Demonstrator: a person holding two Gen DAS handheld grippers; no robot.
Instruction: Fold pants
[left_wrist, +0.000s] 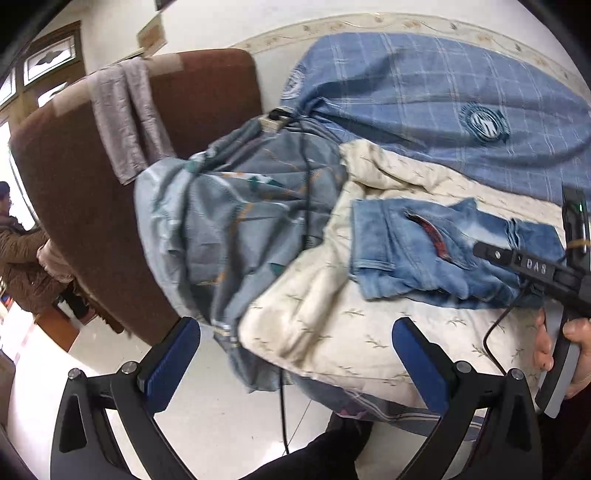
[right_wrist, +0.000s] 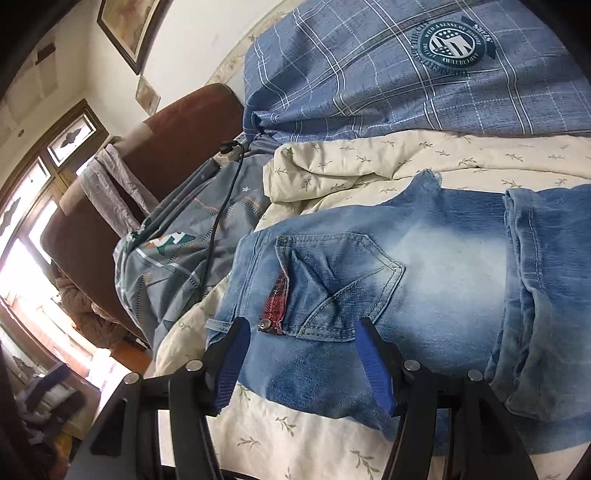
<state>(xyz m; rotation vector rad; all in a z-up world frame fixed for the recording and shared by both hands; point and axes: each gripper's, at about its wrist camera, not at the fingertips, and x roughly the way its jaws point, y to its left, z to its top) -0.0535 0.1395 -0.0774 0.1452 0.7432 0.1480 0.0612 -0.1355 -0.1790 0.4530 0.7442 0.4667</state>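
Faded blue jeans (right_wrist: 424, 280) lie folded in a compact stack on a cream quilt (right_wrist: 369, 166), back pocket up with a red lining showing. In the left wrist view the jeans (left_wrist: 413, 251) sit to the right of centre. My left gripper (left_wrist: 295, 332) is open and empty, held off the bed's near edge, well short of the jeans. My right gripper (right_wrist: 301, 332) is open, its blue fingers (right_wrist: 373, 365) just above the jeans' near edge, holding nothing. The right gripper's body (left_wrist: 532, 269) shows over the jeans in the left wrist view.
A blue plaid duvet (right_wrist: 406, 74) lies behind the quilt. A grey patterned sheet (left_wrist: 240, 206) with a black cable (left_wrist: 306, 184) and power strip (left_wrist: 275, 120) is bunched left. A brown headboard (left_wrist: 92, 206) with a grey towel (left_wrist: 129, 114) stands left. A person (left_wrist: 14, 251) stands beyond.
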